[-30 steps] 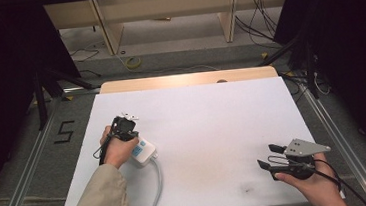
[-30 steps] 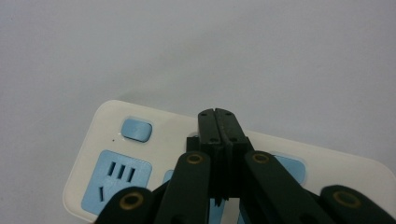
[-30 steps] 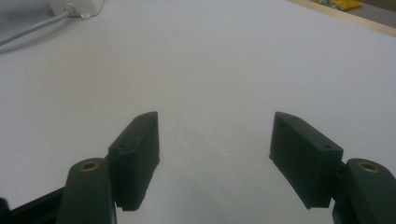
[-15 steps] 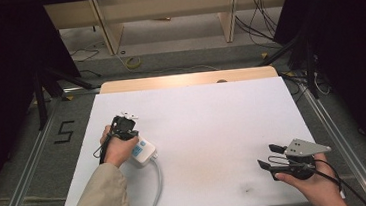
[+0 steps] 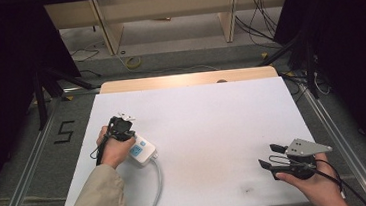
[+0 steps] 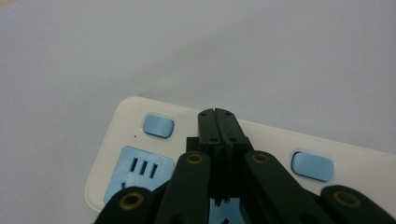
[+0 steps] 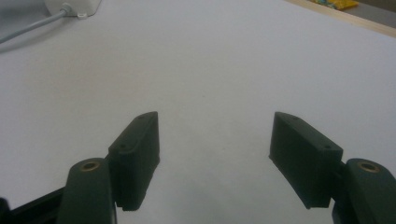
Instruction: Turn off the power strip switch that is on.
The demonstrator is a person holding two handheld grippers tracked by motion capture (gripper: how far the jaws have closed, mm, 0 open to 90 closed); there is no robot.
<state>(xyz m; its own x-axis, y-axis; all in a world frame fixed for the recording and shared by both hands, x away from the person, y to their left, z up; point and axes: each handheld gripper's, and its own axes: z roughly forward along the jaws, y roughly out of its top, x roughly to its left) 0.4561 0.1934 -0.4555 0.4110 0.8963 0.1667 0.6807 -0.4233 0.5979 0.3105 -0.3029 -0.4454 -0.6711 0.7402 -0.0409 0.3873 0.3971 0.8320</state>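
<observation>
High view, left gripper (image 5: 120, 124) closed over power strip (image 5: 140, 152)

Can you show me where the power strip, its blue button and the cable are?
power strip (image 5: 142, 151), high view, white top.
blue button (image 6: 158, 125), left gripper view, its middle.
cable (image 5: 155, 195), high view, mid-length.

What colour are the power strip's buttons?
Light blue, on the white plastic power strip; buttons show best in the left gripper view.

I am viewing a white worktop (image 5: 213, 130) with a bare wooden strip showing along its far edge. Lying directly on it, near my left, is a white power strip (image 5: 141, 152) with blue sockets, its grey cable (image 5: 155, 196) trailing toward the near edge.
</observation>
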